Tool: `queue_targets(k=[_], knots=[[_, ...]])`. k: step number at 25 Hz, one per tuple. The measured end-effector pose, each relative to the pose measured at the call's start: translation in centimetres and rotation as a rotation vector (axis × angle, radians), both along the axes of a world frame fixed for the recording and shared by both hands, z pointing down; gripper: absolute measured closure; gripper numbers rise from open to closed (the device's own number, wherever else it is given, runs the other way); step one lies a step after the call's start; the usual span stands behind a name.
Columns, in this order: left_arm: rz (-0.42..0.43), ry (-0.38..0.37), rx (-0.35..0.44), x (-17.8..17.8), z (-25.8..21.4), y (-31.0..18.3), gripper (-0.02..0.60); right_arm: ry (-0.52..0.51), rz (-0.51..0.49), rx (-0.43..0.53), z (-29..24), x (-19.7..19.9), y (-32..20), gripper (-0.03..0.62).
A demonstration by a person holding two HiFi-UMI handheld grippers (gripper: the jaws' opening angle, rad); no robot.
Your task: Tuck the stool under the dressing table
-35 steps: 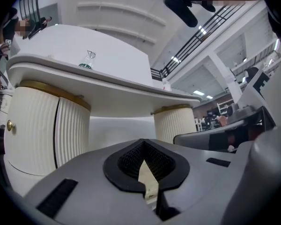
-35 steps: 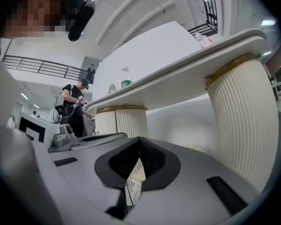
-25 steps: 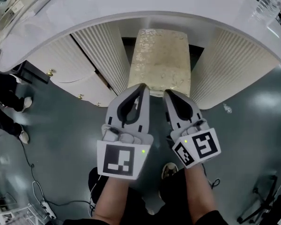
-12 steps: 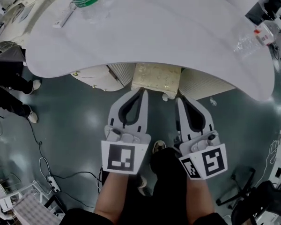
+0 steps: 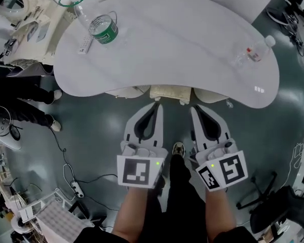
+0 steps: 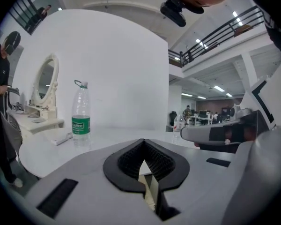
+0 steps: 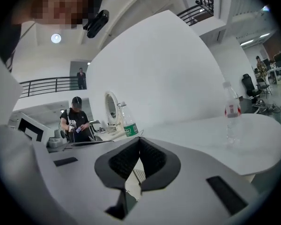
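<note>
The stool (image 5: 169, 92) sits almost wholly under the dressing table's worktop (image 5: 182, 39), only its front edge showing. The left gripper (image 5: 157, 105) and right gripper (image 5: 195, 108) hang clear, fingers clenched on nothing. Seemingly done; any last nudge should push squarely, both tips level.

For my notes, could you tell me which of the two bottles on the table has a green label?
The left-end bottle, nearest the oval mirror; the right-end bottle has a red label.
</note>
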State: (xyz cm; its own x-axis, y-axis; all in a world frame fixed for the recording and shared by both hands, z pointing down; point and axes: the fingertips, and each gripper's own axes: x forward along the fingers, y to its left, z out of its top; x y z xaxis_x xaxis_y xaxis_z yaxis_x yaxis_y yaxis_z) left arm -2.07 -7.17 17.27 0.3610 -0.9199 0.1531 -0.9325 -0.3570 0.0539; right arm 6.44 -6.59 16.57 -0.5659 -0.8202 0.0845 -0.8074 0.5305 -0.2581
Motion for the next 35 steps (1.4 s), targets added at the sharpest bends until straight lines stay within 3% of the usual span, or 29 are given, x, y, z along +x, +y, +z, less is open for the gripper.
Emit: queue_targets(k=[14, 18, 21, 28, 35], knots=[[0.001, -0.060, 0.050, 2.5, -8.1, 1.9, 0.577, 0.034, -0.064, 0.081, -7.4, 1.1, 1.2, 0.588], [-0.002, -0.037, 0.058, 2.0, -10.1, 2.8, 0.576, 0.060, -0.074, 0.131, -10.1, 1.0, 2.0, 0.588], [0.022, -0.079, 0.083, 1.6, -11.7, 4.0, 0.577, 0.065, -0.062, 0.159, -12.0, 0.7, 3.1, 0.588], [0.063, -0.027, 0.159, 0.8, -16.4, 8.1, 0.577, 0.082, -0.011, 0.201, -15.9, -0.3, 8.4, 0.588], [0.162, -0.005, 0.220, 0.0, -19.3, 12.4, 0.577, 0.118, 0.076, 0.230, -18.0, -1.3, 13.1, 0.588]])
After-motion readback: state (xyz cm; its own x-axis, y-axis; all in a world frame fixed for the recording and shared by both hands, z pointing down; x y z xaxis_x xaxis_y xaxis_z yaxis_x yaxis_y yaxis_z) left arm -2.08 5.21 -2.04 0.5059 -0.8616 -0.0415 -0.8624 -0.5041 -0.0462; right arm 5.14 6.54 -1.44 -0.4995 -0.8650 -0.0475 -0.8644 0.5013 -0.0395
